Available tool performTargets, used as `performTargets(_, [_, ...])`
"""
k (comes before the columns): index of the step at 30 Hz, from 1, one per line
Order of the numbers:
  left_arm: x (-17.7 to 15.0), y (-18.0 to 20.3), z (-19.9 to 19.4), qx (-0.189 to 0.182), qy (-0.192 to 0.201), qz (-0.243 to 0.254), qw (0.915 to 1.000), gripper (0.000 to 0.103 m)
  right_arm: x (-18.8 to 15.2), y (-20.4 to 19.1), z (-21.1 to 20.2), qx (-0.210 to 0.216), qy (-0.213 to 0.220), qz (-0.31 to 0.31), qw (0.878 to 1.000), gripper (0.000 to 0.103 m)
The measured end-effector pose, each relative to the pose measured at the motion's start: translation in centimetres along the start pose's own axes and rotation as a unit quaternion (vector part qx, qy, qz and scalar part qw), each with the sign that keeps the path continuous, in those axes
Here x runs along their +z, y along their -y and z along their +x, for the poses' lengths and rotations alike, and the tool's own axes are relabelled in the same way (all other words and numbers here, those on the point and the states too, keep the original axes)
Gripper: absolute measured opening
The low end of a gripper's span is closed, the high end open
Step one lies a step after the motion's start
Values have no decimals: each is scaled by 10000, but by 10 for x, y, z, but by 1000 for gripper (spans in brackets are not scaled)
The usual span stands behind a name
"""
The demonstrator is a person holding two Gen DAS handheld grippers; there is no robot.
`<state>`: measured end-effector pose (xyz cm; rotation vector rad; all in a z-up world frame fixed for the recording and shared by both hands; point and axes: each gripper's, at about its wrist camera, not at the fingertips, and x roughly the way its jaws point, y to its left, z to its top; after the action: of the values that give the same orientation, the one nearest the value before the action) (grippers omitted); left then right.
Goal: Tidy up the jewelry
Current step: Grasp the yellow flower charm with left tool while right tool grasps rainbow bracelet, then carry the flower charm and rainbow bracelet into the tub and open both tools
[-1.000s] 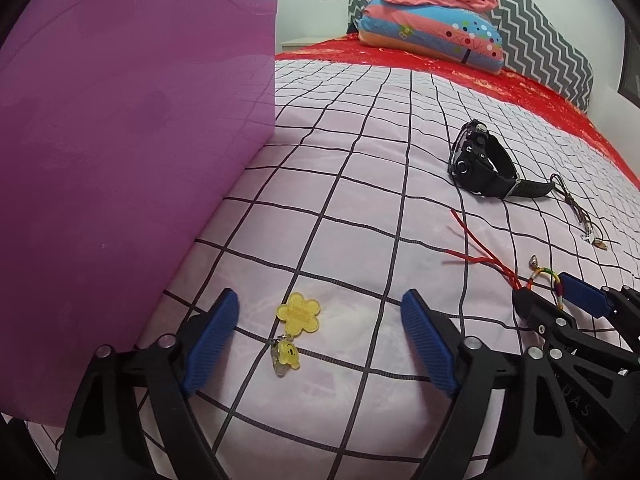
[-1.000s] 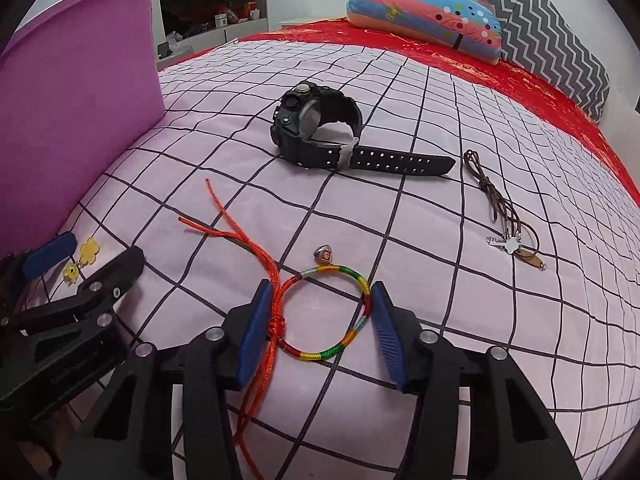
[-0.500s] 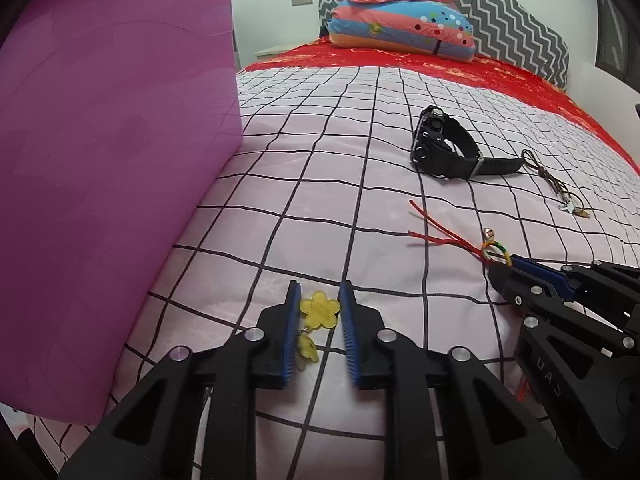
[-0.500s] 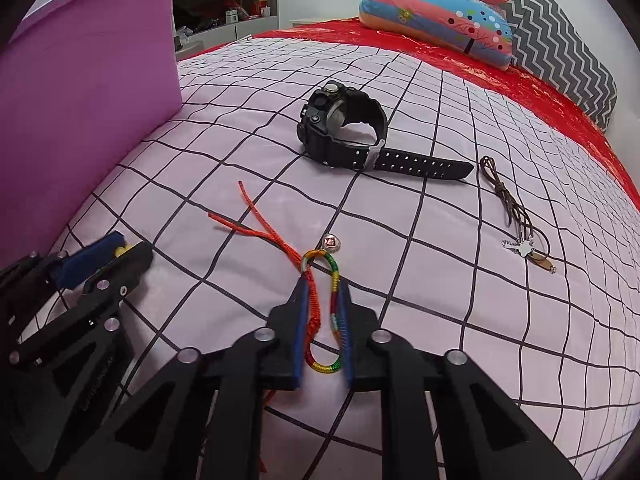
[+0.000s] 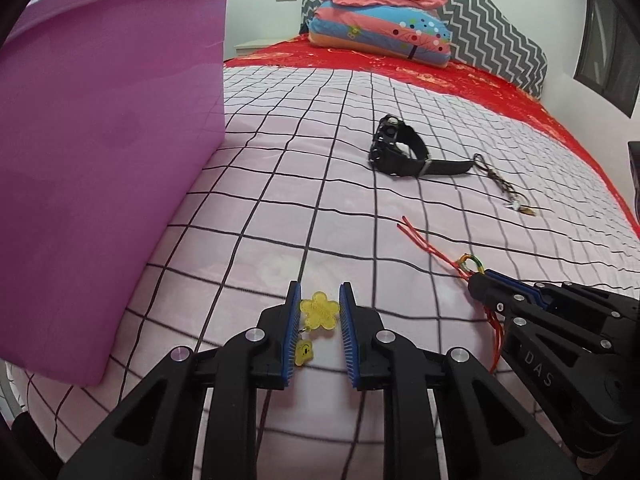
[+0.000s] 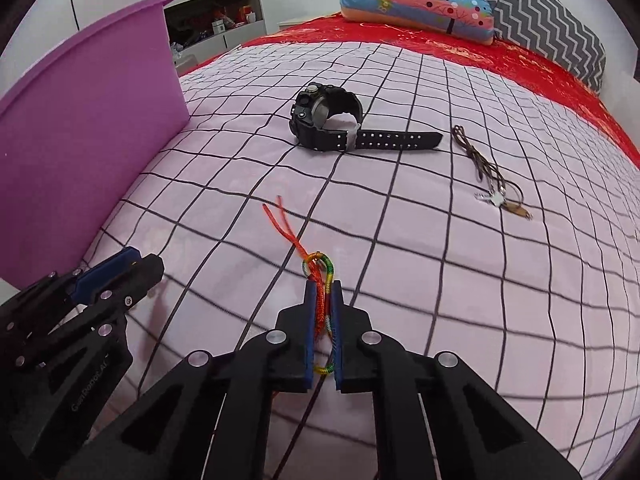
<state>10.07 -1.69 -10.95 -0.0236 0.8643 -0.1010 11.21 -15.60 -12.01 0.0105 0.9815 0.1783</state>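
On checked bedspread (image 5: 280,184), beside purple bin (image 5: 100,160): left gripper (image 5: 319,312) clamped narrow on yellow flower charm (image 5: 319,314), small smiley pendant (image 5: 304,353) dangling beneath. Right gripper (image 6: 321,320) pinched tight on rainbow cord bracelet (image 6: 325,276) (red tails trailing forward onto sheet). Black watch (image 6: 326,116) lying farther up bed, strap unbuckled; brown cord necklace (image 6: 486,172) just beside strap end, not touching grippers. Folded bedding (image 5: 380,20) stacked at head.

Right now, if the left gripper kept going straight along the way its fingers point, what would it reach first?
Most likely bare checked bedspread just past the yellow flower charm that the left gripper holds. Nothing else lies close ahead; the black watch sits farther off to the right and the purple bin to the left. Depth is uncertain.
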Motion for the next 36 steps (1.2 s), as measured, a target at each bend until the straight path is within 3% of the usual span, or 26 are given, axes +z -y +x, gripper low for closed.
performTargets(19, [40, -22, -141, -277, 947, -180, 9950, 19, 12, -35, -137, 414, 1057, 111, 9935, 7])
performTargets(27, [63, -63, -189, -82, 1241, -359, 9916, 20, 27, -73, -175, 651, 1389, -106, 9881, 7])
performTargets(36, [74, -121, -211, 264, 1304, -664, 9889, 20, 59, -135, -191, 1038, 1560, -475, 9811, 7])
